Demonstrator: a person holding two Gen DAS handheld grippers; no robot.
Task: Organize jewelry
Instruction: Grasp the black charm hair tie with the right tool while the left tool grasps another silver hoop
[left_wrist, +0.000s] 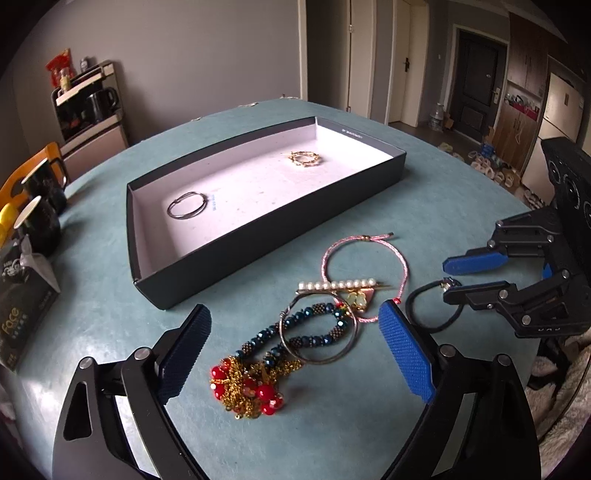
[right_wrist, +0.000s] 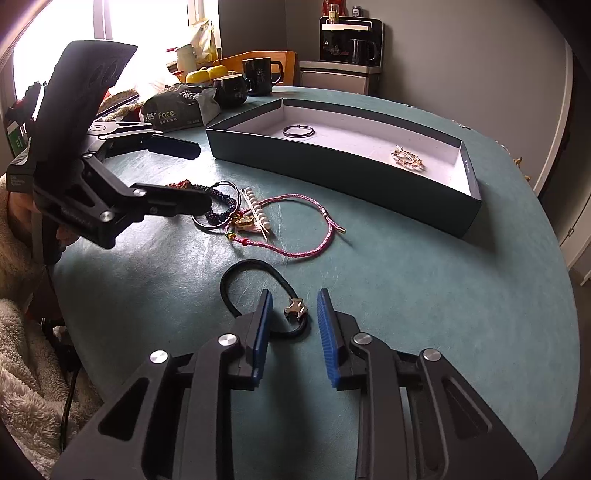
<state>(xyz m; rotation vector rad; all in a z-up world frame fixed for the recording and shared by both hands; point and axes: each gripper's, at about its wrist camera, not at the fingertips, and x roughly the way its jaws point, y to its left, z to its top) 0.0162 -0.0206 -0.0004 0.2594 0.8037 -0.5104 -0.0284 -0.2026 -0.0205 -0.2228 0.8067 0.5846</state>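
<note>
Between the spread fingers of the right gripper (right_wrist: 293, 332) lies the black hair tie (right_wrist: 245, 291), flat on the bench (right_wrist: 443, 295), its small metal charm (right_wrist: 295, 307) sitting almost midway between the blue pads, touched by neither. The loop's long axis runs away from the charm toward the left and slightly forward, so most of the cord lies outside the left pad and only the charm end is framed for a pinch. Just beyond, the pink cord bracelet (right_wrist: 295, 229) rests apart from the tie, overlapping the pearl clip (right_wrist: 256, 214). The left gripper (left_wrist: 295, 343), also wide open and holding nothing, straddles the other heap: a silver bangle (left_wrist: 319, 328) lying over a blue beaded strand (left_wrist: 314, 317), with a red-and-gold cluster (left_wrist: 247, 387) nearest the camera. The tray (right_wrist: 332, 173) sits farther back, already holding a silver hoop (right_wrist: 298, 131) and a gold piece (right_wrist: 408, 158). The right gripper is plainly nearer the tie; closing on the charm looks like the next step.
</note>
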